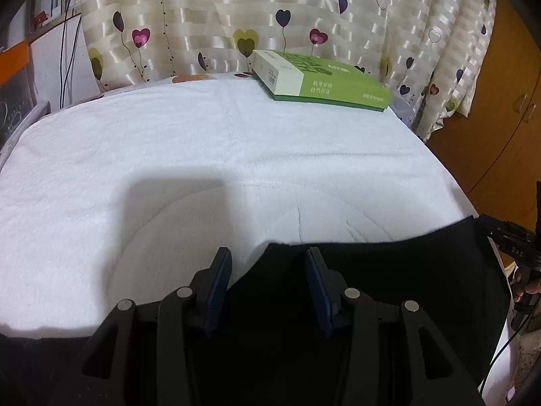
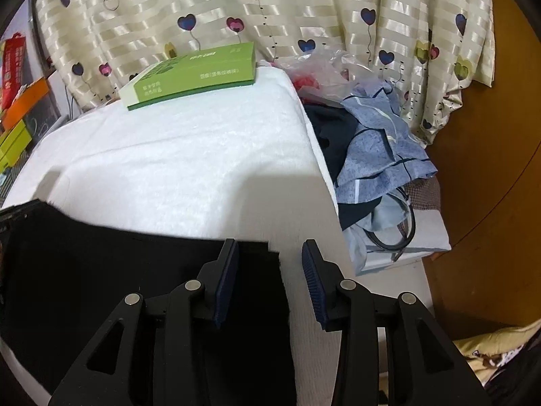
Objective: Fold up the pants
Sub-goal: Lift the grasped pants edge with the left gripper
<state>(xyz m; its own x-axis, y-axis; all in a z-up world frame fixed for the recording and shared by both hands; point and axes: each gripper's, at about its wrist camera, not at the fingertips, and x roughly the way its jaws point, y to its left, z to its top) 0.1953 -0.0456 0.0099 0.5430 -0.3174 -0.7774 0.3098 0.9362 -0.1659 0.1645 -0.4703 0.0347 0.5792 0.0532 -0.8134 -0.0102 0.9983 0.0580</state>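
1. My left claw (image 1: 267, 264) hangs over the near edge of the white towel (image 1: 169, 155), fingers spread, nothing pinched. The black pants (image 1: 372, 270) lie flat under it; the cloth's top edge runs behind the right pad (image 1: 316, 270), and the left pad (image 1: 219, 277) sits over bare towel just beside the pants' corner.
2. My right claw (image 2: 270, 260) is spread too, gripping nothing. Its left pad (image 2: 226, 270) is over the pants' (image 2: 101, 270) right corner; its right pad (image 2: 312, 277) is over towel (image 2: 186, 155) beyond the pants' side edge.
3. Pants: near edge of towel, spanning between both claws, dark and flat. Can't tell if pads touch the cloth.
4. Green box (image 1: 314, 81) rests on the towel's far edge, against the heart-print curtain (image 1: 236, 17).
5. Off the towel's right side in the right wrist view: a heap of blue clothes (image 2: 382, 142) w/ a plastic bag (image 2: 324, 67) behind it.
6. Left wrist view, right of the pants: my other hand (image 1: 527, 284) on its claw's black handle.
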